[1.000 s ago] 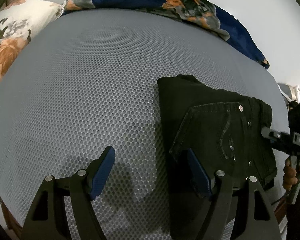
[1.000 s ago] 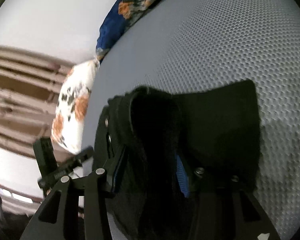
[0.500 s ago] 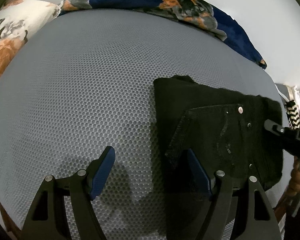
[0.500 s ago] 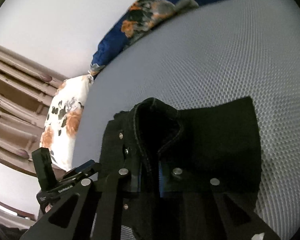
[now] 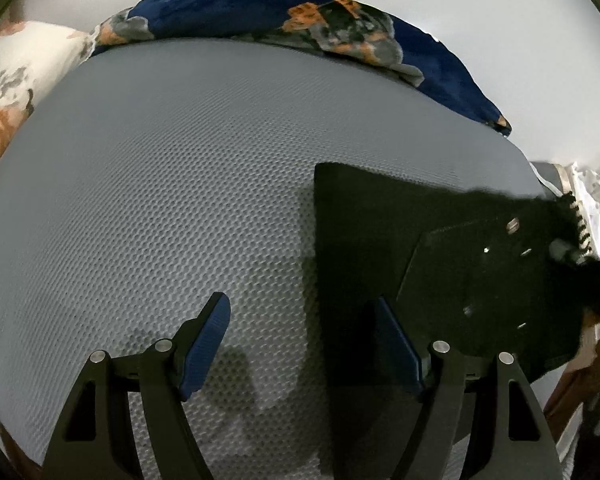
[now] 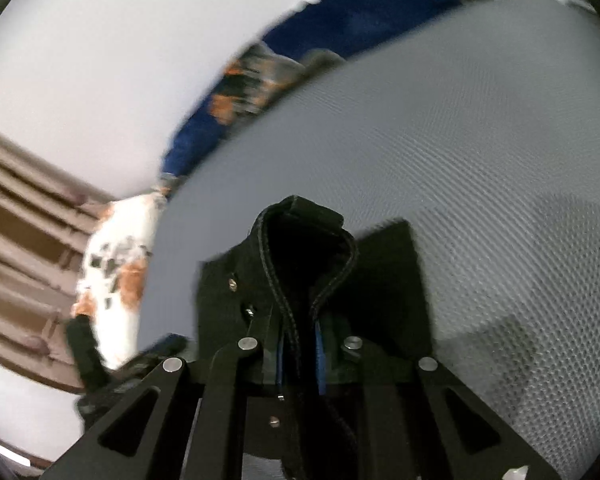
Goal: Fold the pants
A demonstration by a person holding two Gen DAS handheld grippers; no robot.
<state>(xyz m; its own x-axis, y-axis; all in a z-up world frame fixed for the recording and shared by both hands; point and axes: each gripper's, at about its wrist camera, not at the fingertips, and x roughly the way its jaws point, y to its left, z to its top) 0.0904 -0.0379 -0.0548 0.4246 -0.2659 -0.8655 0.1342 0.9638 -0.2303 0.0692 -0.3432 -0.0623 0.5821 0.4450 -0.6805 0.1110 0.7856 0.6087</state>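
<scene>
The black pants (image 5: 440, 256) lie folded on the grey mesh mattress (image 5: 180, 168), at the right of the left wrist view, back pocket up. My left gripper (image 5: 300, 344) is open and empty, low over the mattress, its right finger beside the pants' left edge. My right gripper (image 6: 299, 344) is shut on the pants (image 6: 300, 248), pinching a stitched fold that stands up between the blue pads and lifting it off the mattress (image 6: 480, 160). The right gripper shows blurred at the pants' right edge in the left wrist view (image 5: 568, 252).
A navy floral blanket (image 5: 340, 24) lies along the far edge of the mattress. A white floral pillow (image 5: 16, 72) is at the far left. Brown slatted furniture (image 6: 16, 240) and a white wall stand beyond the bed.
My right gripper has closed on the pants' fold and lifted it, with the view swinging. The pants have shifted right in the left wrist view. The left gripper stays open.
</scene>
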